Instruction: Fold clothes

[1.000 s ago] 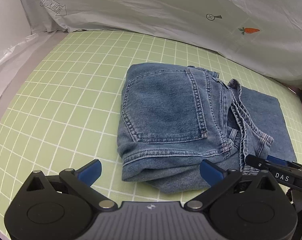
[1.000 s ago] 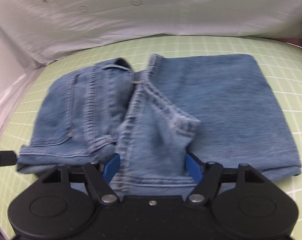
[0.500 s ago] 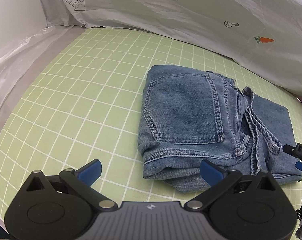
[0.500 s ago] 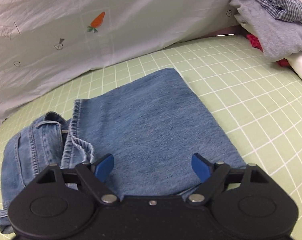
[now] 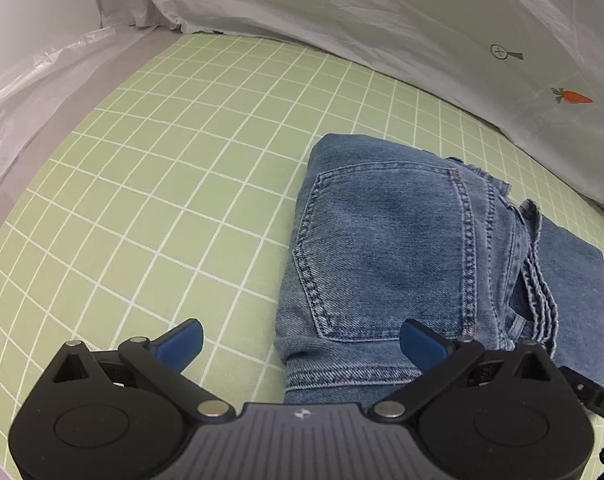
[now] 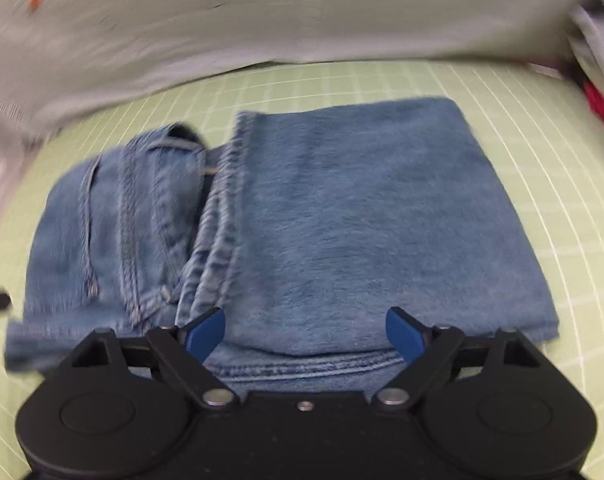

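Green mat (image 5: pixel 174 168) under folded jeans (image 5: pixel 401 248)

Left gripper (image 5: pixel 300 340): black linkage arms, blue fingertips (image 5: pixel 180 345), silver rivets, ribbed grey housing with small white logo; right gripper (image 6: pixel 305 333): same black build, blue tips, silver screws

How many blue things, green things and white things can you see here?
Blue: 5, the folded jeans and four finger pads, two on the left gripper and two on the right gripper
Green: 1, the grid mat
White: 1, the sheet with carrot prints
Total: 7
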{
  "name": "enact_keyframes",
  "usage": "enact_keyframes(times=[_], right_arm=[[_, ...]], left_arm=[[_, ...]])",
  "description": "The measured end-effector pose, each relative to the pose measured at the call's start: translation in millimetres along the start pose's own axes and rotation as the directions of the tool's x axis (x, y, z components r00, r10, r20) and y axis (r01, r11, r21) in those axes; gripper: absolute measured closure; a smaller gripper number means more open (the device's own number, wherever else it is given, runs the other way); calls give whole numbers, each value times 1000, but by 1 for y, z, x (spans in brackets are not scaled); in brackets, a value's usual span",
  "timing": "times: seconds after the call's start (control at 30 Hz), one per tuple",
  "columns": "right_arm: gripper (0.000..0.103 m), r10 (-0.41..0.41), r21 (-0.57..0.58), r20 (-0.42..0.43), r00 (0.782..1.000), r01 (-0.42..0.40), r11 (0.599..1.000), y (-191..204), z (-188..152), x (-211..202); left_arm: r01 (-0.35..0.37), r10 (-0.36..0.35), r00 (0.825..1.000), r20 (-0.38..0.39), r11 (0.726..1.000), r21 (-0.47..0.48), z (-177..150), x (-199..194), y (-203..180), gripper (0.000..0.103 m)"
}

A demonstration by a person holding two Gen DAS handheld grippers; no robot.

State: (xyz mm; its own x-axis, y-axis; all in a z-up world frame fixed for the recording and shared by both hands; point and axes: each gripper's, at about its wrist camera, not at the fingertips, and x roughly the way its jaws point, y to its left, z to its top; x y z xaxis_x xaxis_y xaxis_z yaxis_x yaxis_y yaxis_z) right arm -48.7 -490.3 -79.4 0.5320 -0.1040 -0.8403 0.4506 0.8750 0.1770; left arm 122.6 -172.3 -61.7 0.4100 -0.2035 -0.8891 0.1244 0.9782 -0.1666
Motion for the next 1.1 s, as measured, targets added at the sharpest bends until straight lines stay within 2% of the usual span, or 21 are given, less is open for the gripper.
enact_keyframes(times=[0.13, 0.27, 0.4, 0.47, 0.57, 0.6, 0.67, 0.73, 0.83, 1.03, 1.1], right_arm=[[15, -66, 75, 12, 998, 65, 995, -16, 6, 0], [15, -98, 137, 7, 995, 96, 986, -26, 12, 0], [15, -131, 163, 11, 991, 127, 978, -27, 16, 4], [15, -139, 161, 8, 990, 136, 977, -25, 18, 7], [15, -148, 160, -4, 989, 147, 976, -25, 18, 11], [15, -150, 157, -3, 989, 149, 976, -24, 18, 11], [15, -150, 159, 4, 989, 148, 976, -24, 16, 8], [15, -148, 166, 14, 989, 144, 976, -25, 13, 4], [15, -149, 185, 37, 988, 140, 973, -28, 7, -7], [15, -180, 232, 89, 980, 155, 960, -39, -7, -34], [15, -181, 245, 98, 979, 153, 957, -41, -12, -40]], left_arm=[[12, -14, 998, -58, 1000, -28, 11, 25, 4, 0], [29, -30, 995, -99, 1000, -8, 17, 46, 2, 0], [64, -68, 991, -119, 997, -32, 20, 59, 5, 1], [104, -109, 986, -123, 993, -48, 20, 61, 7, 3], [171, -179, 975, -131, 983, -71, 20, 61, 8, 27], [191, -201, 971, -130, 978, -85, 19, 60, 8, 38], [222, -234, 964, -123, 969, -104, 17, 57, 8, 51], [254, -272, 957, -102, 954, -159, 14, 53, 14, 68], [278, -296, 953, -63, 940, -200, 12, 43, 22, 77], [306, -316, 949, -16, 930, -205, 7, 18, 44, 79], [283, -289, 957, 5, 933, -221, 8, 10, 60, 79]])
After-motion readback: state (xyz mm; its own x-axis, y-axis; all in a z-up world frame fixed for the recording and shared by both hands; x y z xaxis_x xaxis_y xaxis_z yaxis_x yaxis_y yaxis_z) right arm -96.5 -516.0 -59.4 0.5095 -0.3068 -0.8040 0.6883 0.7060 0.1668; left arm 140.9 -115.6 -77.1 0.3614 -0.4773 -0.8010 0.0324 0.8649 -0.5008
